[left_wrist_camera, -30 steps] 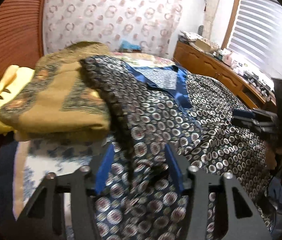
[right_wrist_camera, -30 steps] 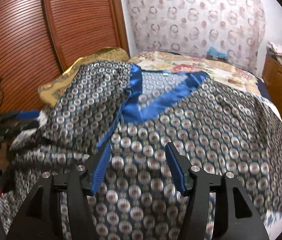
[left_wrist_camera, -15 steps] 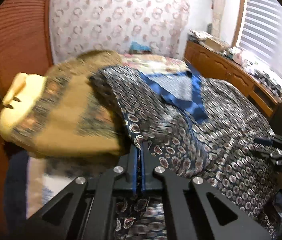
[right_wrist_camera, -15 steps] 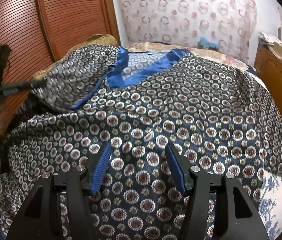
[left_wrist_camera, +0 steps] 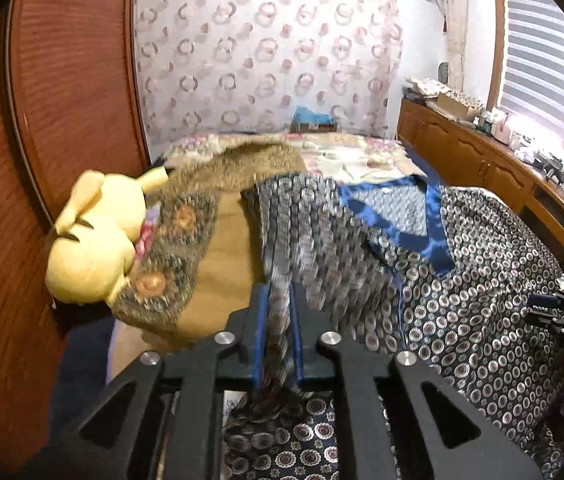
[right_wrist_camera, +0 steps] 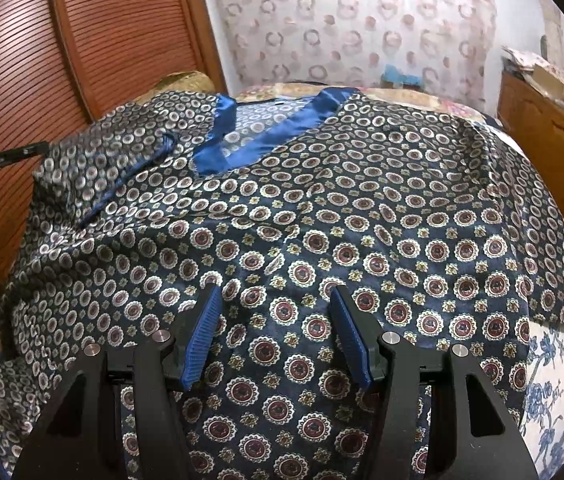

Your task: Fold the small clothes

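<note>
2 grippers work the patterned shirt (right_wrist_camera: 322, 208) spread on the bed (right_wrist_camera: 558, 380). Since 1 second ago the left gripper (left_wrist_camera: 278, 320) has pinched its edge, jaws just easing slightly, starting a fold; the right gripper (right_wrist_camera: 273, 332) hovers wide, empty.

Left tool (left_wrist_camera: 278, 312): jaws, wide apart a second earlier, closed on a fold of the patterned garment (right_wrist_camera: 322, 216) and had just been opening slightly, with the cloth between the pads and gathered there. The tool rose and drew that edge up off the bed (right_wrist_camera: 558, 364); the sleeve side was lifted into a ridge toward the bed's left edge. Right tool (right_wrist_camera: 277, 340): moved lower over the flat body of the garment, so the medallion print appeared larger beneath its parted fingers.
</note>
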